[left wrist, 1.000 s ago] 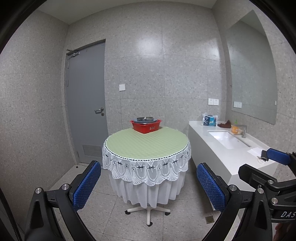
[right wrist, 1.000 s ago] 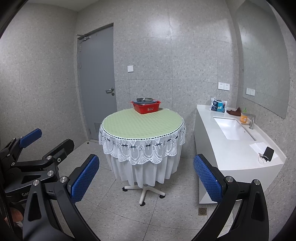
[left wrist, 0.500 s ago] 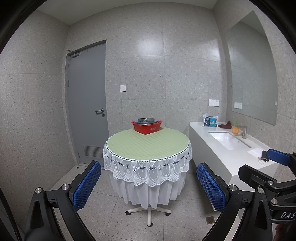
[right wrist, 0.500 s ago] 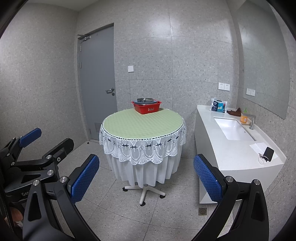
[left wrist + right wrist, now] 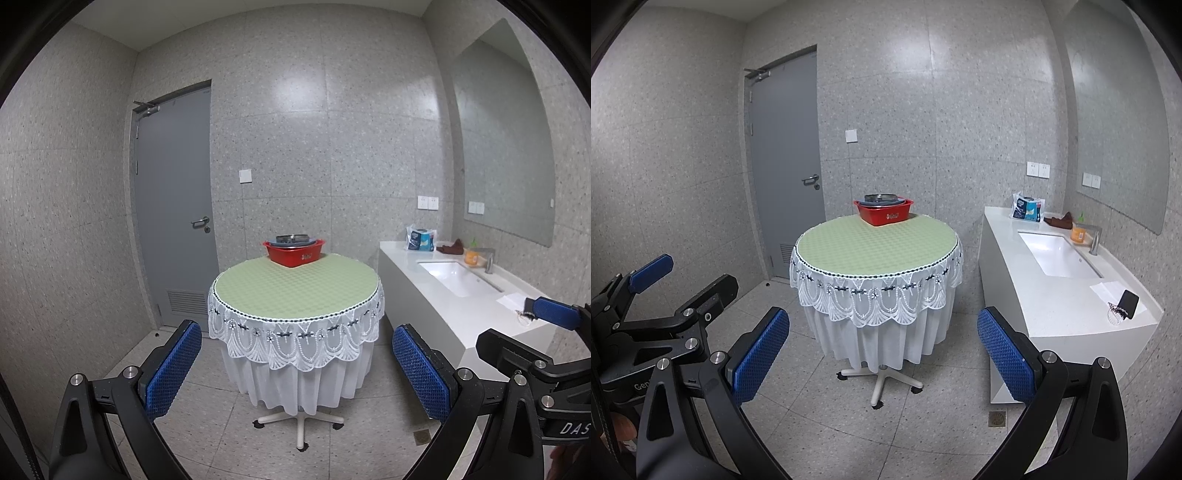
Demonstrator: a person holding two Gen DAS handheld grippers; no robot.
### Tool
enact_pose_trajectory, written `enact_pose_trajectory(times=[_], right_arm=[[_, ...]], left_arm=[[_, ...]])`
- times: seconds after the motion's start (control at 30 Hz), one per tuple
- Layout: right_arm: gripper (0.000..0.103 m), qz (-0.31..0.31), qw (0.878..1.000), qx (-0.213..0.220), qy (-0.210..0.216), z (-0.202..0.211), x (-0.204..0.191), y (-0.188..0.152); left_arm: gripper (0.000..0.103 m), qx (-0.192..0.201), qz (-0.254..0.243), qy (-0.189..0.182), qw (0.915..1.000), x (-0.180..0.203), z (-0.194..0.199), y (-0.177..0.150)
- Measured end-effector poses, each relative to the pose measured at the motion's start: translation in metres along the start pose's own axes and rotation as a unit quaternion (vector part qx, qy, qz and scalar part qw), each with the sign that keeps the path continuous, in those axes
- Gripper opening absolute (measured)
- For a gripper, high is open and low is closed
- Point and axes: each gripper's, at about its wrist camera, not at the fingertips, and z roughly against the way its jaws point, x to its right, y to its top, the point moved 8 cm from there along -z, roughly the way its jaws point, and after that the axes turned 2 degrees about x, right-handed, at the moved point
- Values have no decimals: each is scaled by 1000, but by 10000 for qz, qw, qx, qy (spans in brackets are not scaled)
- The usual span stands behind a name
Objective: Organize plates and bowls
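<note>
Left gripper (image 5: 297, 363): jaws spread wide, nothing between the blue pads (image 5: 173, 373). It is held in the air above the floor, well short of the round bench (image 5: 295, 288). Right gripper (image 5: 882, 354): likewise spread wide and empty, level with the left one, which shows at the left edge of the right wrist view (image 5: 661, 314).

Change against the frames 1.0 s and 0.5 s ago: very small. In the left view the bench and the red basin (image 5: 294, 253) sit a touch lower and to the right in the frame than a second ago; in the right view the shift is barely detectable. Gripper openings unchanged in both views. Nothing on the bench has moved.

Task items: the red basin stands at the far edge of the bench, on the green cloth with the white lace skirt. Inside it lies a stack of dishes (image 5: 882, 199), the top one a dark, metal-looking round piece; from this range I cannot tell how many plates or bowls are there. The rest of the cloth top carries only the basin.

Surroundings: grey door (image 5: 173, 206) behind and left of the bench; white sink counter (image 5: 1071, 291) to the right, with a blue-and-white packet (image 5: 1027, 210), a brown cloth, an orange bottle by the tap, and a dark phone (image 5: 1128, 302) near the front end.
</note>
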Motion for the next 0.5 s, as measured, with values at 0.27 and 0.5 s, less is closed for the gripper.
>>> enact_pose_trajectory(times=[0.27,0.5], right_arm=[[103,-57,10000,-34,67,-7,-1,1],[103,-139,9997,-131,162,-24,8,1]], left_arm=[[102,-58,-68,70,9999,-2,-8,2],[102,-150,-115,153,9997,6,-26,4]])
